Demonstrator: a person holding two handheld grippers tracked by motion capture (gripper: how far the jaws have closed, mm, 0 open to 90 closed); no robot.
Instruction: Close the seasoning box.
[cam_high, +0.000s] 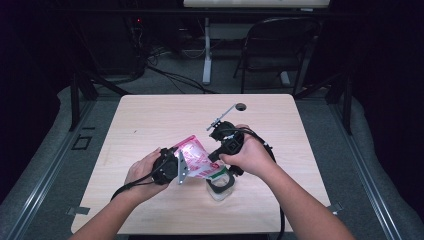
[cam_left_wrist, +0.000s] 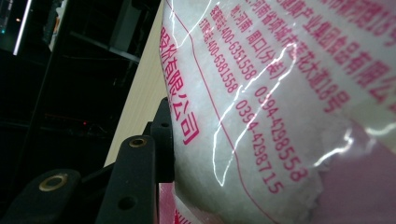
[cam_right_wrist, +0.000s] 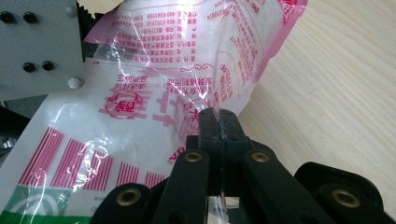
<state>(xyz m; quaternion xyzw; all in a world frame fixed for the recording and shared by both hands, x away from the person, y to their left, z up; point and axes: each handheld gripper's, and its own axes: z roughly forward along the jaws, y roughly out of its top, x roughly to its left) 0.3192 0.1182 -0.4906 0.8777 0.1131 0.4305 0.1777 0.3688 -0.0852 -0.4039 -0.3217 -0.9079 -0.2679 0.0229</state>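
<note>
- Wooden table (cam_high: 150, 115), light in colour, lay under everything; taken here as the landmark for all places.
- Folding chair (cam_high: 280, 45) stood beyond the far edge of the table, on the grey floor.
- Plastic bag (cam_high: 196, 159) with pink and red print and white powder inside was held up over the near middle of the table, tilted, between the two grippers; seen very close in the left gripper view (cam_left_wrist: 280, 93) and again in the right gripper view (cam_right_wrist: 187, 70), with a green band at its lower corner.
- Left gripper (cam_high: 172, 165) was held above the near left part of the table, touching the left side of the bag; one black jaw lay against the bag, the other was hidden, so impossible to tell if pinching or spread.
- Right gripper (cam_right_wrist: 218, 123) was held above the near middle of the table, jaws pressed together on a thin edge of the bag's film.
- Small clear container (cam_high: 220, 185) with dark rim stood on the table just under the bag's lower end, near the front edge.
</note>
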